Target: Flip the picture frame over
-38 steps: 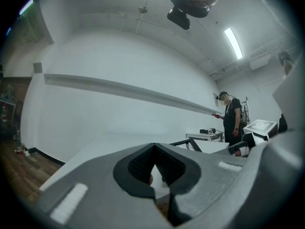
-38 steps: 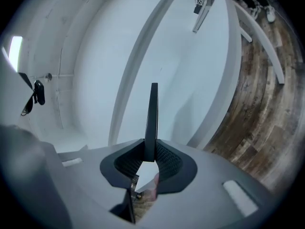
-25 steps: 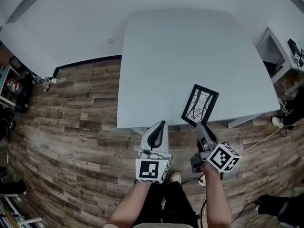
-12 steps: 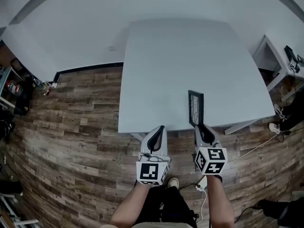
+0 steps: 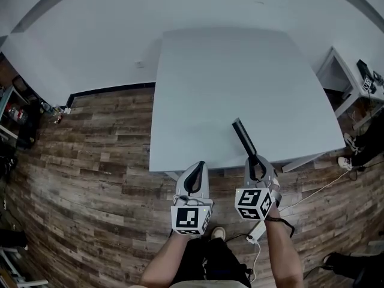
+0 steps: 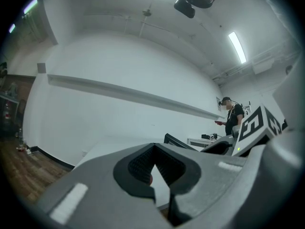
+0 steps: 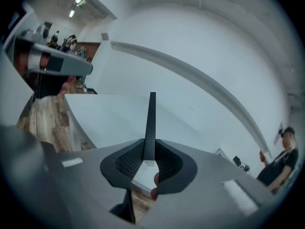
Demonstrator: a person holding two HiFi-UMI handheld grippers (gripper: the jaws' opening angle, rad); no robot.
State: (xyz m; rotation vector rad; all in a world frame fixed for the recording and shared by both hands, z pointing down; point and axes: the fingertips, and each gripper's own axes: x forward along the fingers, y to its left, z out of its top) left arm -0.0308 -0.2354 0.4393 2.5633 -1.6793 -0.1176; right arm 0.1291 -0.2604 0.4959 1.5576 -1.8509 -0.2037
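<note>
Black frame (image 5: 243, 135), edge-on, judged mid-flip over table (image 5: 180, 101).
Right gripper (image 5: 254, 159) clamps its edge; left gripper (image 5: 198, 165) closed, empty. Next: lower it face-down.

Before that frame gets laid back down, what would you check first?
1. Grip: ok. The right gripper is shut on the frame, whose lower edge sits between its pads.
2. Turn: ok. The frame stands edge-on, about halfway over.
3. Landing spot: ok. The table shows nothing else on it.
4. Left gripper: ok. It is shut, empty and off to the side, apart from the frame.
5. Which face will land up: cannot tell. Only the thin edge shows.
6. Frame touching the table: cannot tell.
</note>
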